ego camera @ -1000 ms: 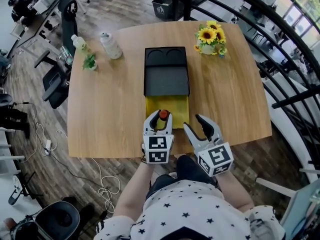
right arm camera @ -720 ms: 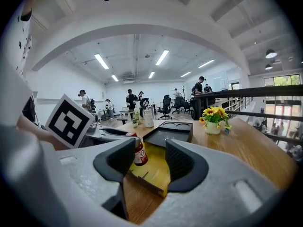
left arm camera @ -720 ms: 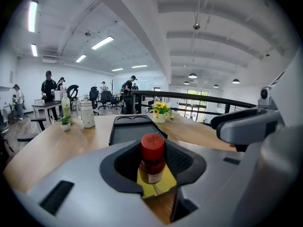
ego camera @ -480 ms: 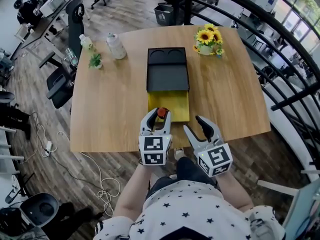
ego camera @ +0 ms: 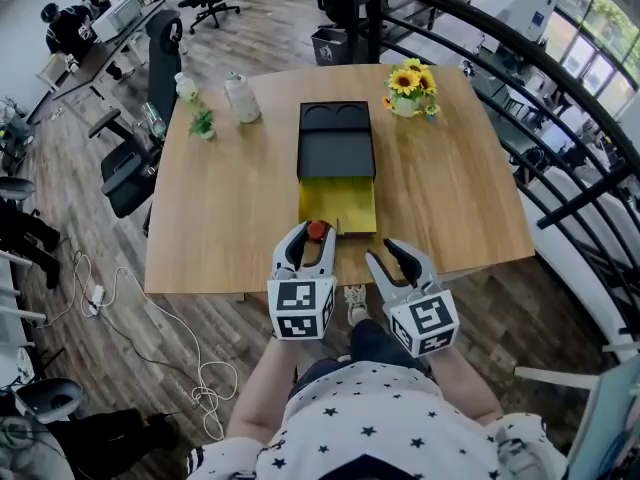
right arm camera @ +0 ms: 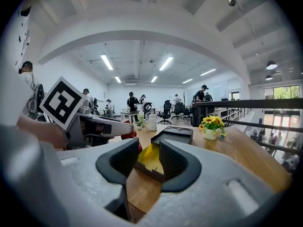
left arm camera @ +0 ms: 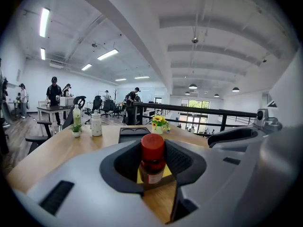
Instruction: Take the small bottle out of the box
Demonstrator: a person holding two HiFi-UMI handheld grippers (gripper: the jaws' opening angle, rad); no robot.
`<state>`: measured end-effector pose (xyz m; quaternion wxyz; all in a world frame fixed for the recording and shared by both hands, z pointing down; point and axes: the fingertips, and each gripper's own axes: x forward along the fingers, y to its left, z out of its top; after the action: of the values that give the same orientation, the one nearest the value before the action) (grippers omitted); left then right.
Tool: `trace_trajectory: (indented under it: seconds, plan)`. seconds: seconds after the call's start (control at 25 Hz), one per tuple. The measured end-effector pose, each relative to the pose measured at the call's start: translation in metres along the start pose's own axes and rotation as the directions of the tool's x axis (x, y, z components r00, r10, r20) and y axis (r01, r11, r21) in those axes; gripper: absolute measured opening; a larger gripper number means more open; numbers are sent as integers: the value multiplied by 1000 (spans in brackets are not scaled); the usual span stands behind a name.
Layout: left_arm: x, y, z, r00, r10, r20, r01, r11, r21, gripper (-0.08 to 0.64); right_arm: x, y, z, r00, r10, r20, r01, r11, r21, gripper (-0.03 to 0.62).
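A small bottle with a red cap [ego camera: 316, 231] [left arm camera: 152, 148] stands upright between the jaws of my left gripper [ego camera: 313, 238] [left arm camera: 152, 167], which is shut on it. It hangs over the table's near edge, just in front of the box. The box's yellow drawer [ego camera: 338, 204] [right arm camera: 150, 158] is pulled out from the black case [ego camera: 337, 140] [left arm camera: 133, 134]. My right gripper [ego camera: 384, 255] [right arm camera: 147, 163] is to the right of the left one, its jaws closing with nothing between them. In the right gripper view the left gripper [right arm camera: 102, 126] shows at the left.
A pot of sunflowers [ego camera: 407, 83] stands at the table's far right. A white bottle [ego camera: 240, 98], a small plant [ego camera: 203, 123] and a clear bottle [ego camera: 186, 88] stand at the far left. Office chairs [ego camera: 135, 173] sit to the left and a black railing [ego camera: 560, 108] runs on the right.
My left gripper has drawn back from the yellow drawer toward the table's near edge with the bottle in it. The right gripper's jaws stand a little narrower.
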<state>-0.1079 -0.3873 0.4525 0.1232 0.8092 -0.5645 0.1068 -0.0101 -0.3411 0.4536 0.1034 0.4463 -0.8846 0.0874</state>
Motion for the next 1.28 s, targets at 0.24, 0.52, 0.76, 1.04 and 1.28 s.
trace_trajectory:
  seconds: [0.24,0.52,0.76,1.04,1.28]
  plan:
    - [-39,-7,1,1000,3,23,-2,1000,-12,143,-26,20,4,1000,-6,16,7,1000,-15,70]
    - [-87,-19,-2,998,3,55,-2,1000,-24,143,-60,41,5,999,-26,36,28,999,-31,11]
    - [-126,-26,-3,996,6,88,-3,999,-33,143,-85,59,8,998,-25,66,29,998,-57,8]
    - [-163,-30,-10,994,32,101,-27,999,-44,143,-107,72,6,995,-19,94,26,997,-77,8]
    - [-180,-31,-16,994,42,105,-36,998,-54,143,-118,78,4,995,-13,101,21,996,-86,8]
